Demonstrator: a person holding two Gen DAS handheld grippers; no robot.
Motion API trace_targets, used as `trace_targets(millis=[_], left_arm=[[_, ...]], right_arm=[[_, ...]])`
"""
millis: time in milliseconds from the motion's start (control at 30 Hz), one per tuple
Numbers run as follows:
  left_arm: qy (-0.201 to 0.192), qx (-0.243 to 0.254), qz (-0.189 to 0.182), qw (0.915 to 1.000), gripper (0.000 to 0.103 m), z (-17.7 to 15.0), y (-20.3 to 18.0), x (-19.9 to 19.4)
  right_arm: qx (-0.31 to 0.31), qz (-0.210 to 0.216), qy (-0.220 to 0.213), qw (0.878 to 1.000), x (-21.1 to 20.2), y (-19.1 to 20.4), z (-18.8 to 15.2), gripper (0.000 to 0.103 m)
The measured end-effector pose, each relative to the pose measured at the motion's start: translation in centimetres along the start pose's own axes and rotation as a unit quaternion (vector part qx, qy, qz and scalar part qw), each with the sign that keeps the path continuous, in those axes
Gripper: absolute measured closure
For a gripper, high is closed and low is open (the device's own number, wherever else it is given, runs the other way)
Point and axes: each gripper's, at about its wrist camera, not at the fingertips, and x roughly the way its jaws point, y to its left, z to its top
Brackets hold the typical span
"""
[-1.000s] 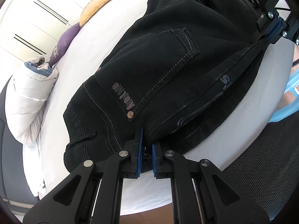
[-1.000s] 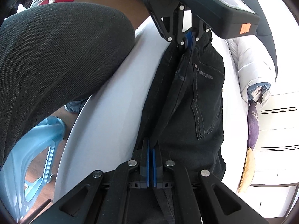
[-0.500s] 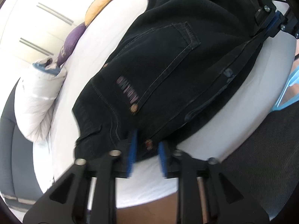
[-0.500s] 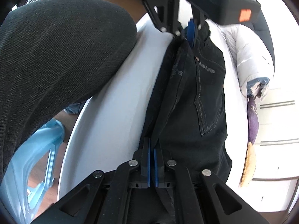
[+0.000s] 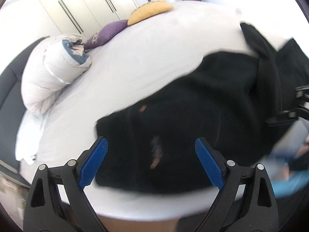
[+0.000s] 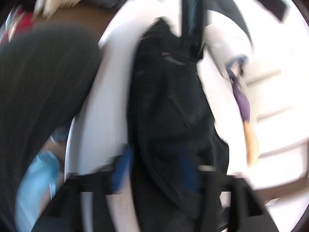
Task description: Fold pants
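**Both tongs spread wide over the black pants on the bed**

Left wrist view: the left tongs (image 5: 151, 164) are standing wide apart, their jaws having just been opening. The blue pads (image 5: 93, 161) are touching nothing. The black pants (image 5: 193, 116) are lying flat on the white bed (image 5: 125, 77), filling the near right part of the mattress, and part of the cloth is showing between the spread pads without being pinched. On the far left of the bed a rolled white duvet (image 5: 50, 73) is resting, with a purple cushion (image 5: 106, 33) just beyond it and a yellow cushion (image 5: 148, 11) farther on. White wardrobe doors (image 5: 77, 5) are standing behind. At the right edge a piece of the right tongs (image 5: 289, 114) is showing against the dark cloth.

Right wrist view: the picture is heavily blurred. The right tongs (image 6: 154, 170) are also spread, their jaws having just been opening; the blue pads (image 6: 121, 168) are sitting on either side of the pants (image 6: 170, 100), and no pinch is visible. The pants are running away along the bed (image 6: 108, 100) toward the far end. A person's leg in grey cloth (image 6: 42, 81) is filling the left, with something light blue (image 6: 38, 176) below it.
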Motion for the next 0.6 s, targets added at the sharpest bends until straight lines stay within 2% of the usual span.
trace_targets(millis=[33,100,133,167,200,233,300,333,367,400,467,500,567,600], left_arm=[[-0.006,-0.008,-0.008,0.9999,0.012,1.0,-0.7,0.6],[-0.001,-0.021,-0.025,0.9995,0.018,2.5,-2.0,2.1],[0.013,-0.03,-0.034,0.9989,0.026,3.1,-2.7,3.3],[0.028,-0.038,-0.042,0.998,0.032,3.5,-3.2,4.5],[0.05,-0.051,-0.057,0.9958,0.035,3.6,-3.9,6.0],[0.068,-0.058,-0.066,0.9938,0.037,3.5,-4.8,7.1],[0.097,-0.075,-0.079,0.9893,0.037,2.9,-5.7,9.1],[0.093,-0.092,-0.084,0.9879,0.037,2.6,-5.5,9.4],[0.093,-0.115,-0.096,0.9843,0.037,2.7,-4.9,9.7],[0.101,-0.146,-0.113,0.9776,0.036,2.8,-4.1,9.9],[0.111,-0.163,-0.127,0.9721,0.035,3.1,-3.6,10.3],[0.116,-0.161,-0.128,0.9717,0.035,3.3,-3.6,10.5],[0.124,-0.169,-0.131,0.969,0.035,3.8,-3.7,11.0],[0.126,-0.177,-0.134,0.9668,0.034,4.0,-3.6,11.2]], right_arm=[[0.04,0.013,-0.008,0.999,-0.8,-1.0,-0.6,0.021],[0.142,0.037,-0.008,0.989,-2.3,-3.6,-2.8,0.021],[0.182,0.051,-0.007,0.982,-2.8,-4.7,-3.9,0.022],[0.244,0.061,-0.006,0.968,-3.5,-6.5,-5.9,0.025],[0.293,0.068,-0.002,0.954,-3.9,-7.9,-7.6,0.028],[0.348,0.082,0.0,0.934,-4.2,-9.6,-9.7,0.031],[0.469,0.1,-0.008,0.877,-4.7,-13.6,-15.1,0.032],[0.53,0.104,-0.014,0.842,-4.9,-15.8,-18.1,0.032],[0.6,0.114,-0.031,0.791,-5.0,-18.3,-22.0,0.032],[0.65,0.122,-0.047,0.748,-4.9,-20.1,-24.9,0.032],[0.742,0.128,-0.09,0.652,-4.4,-23.8,-31.2,0.033],[0.767,0.123,-0.101,0.622,-4.0,-25.0,-33.3,0.033],[0.8,0.123,-0.122,0.575,-2.4,-27.5,-36.4,0.033],[0.81,0.131,-0.127,0.558,-1.4,-28.3,-37.3,0.036]])
